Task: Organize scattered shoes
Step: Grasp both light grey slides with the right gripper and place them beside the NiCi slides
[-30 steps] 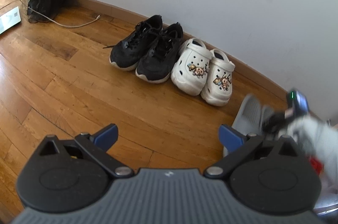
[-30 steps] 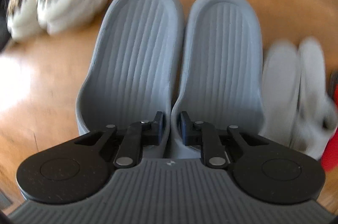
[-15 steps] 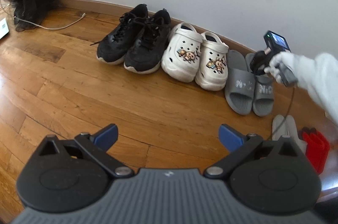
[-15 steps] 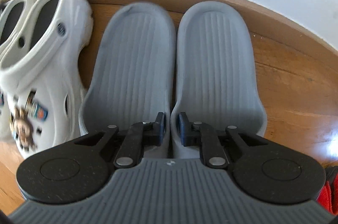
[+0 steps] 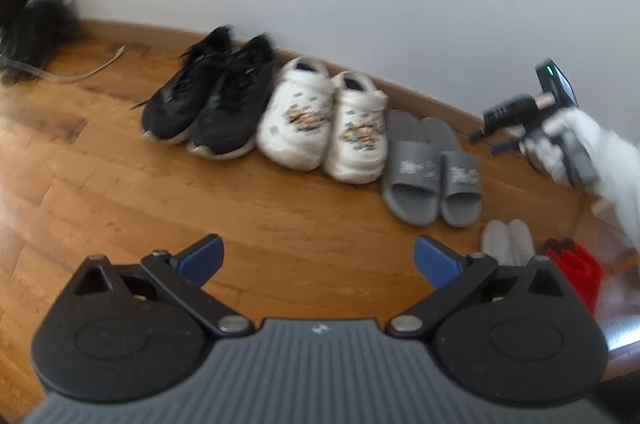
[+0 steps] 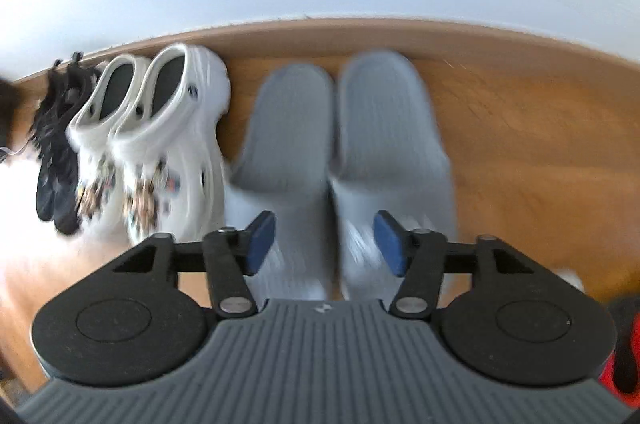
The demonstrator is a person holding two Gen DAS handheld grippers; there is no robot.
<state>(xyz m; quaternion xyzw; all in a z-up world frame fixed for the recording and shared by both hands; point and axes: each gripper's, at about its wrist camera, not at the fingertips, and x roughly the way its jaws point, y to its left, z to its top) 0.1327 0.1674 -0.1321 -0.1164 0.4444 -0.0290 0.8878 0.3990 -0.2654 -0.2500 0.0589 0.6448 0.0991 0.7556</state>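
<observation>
A row of shoes lines the skirting board: black sneakers [image 5: 208,107], white clogs [image 5: 320,127] with charms, then grey slides [image 5: 432,167] side by side. My right gripper [image 6: 324,242] hovers above the grey slides [image 6: 340,127]. Its jaws are opening and the blue pads touch neither slide. In the left wrist view a white-sleeved hand [image 5: 576,139] holds that gripper off to the right of the row. My left gripper [image 5: 318,256] stands wide open over bare floor, well short of the shoes, with nothing between its fingers.
A pale pair of slippers [image 5: 508,242] and a red item [image 5: 576,272] lie on the floor right of the slides. A dark bundle [image 5: 28,7] and a cord [image 5: 84,71] sit in the far left corner. The white wall runs behind the row.
The right gripper was shut on the slides' inner edges; it has let go, opened and lifted away. The slides now rest by the clogs. The left view has drawn back and shifted.
</observation>
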